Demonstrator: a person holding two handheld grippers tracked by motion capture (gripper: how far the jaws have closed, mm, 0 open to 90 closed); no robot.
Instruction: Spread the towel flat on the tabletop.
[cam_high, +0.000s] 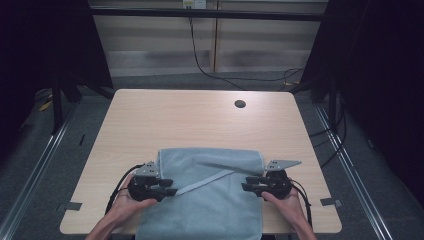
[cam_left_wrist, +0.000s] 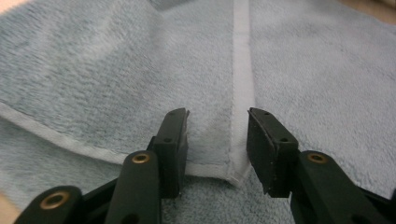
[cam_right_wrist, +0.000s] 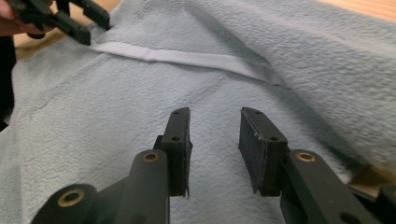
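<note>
Lying flat on near half of worktop (cam_high: 200, 120): 1 towel (cam_high: 210, 200), pale blue terry, partly folded, near edge hanging off the front.

Item: towel. Soft, limp, light; no stiffness, will sag and drape from any hold. Pile gives decent grip, not slippery, not fragile. Judged easy to pinch but prone to bunching if taken mid-panel.

Feature: white hem band (cam_left_wrist: 242, 70) runs diagonally across top layer, ending in a folded-over corner (cam_left_wrist: 236, 175) just ahead of left claw.

Best hold pts (est.): hemmed corners/edges, where cloth is flatter and firmer; one pt per side so fabric stays taut btwn hands.

Left claw (cam_left_wrist: 217, 140): jaws spread approx. halfway, nothing pinched. Hem corner sits btwn the jaws, pads not pressing on it. Sits at towel's left edge in high view (cam_high: 167, 187).

Right claw (cam_right_wrist: 215, 140): jaws spread to similar gap, nothing held; hovers over plain terry, no edge btwn pads. At towel's right edge in high view (cam_high: 250, 186).

Both claws face inward across the towel; whether tips brush the pile cannot tell.
</note>
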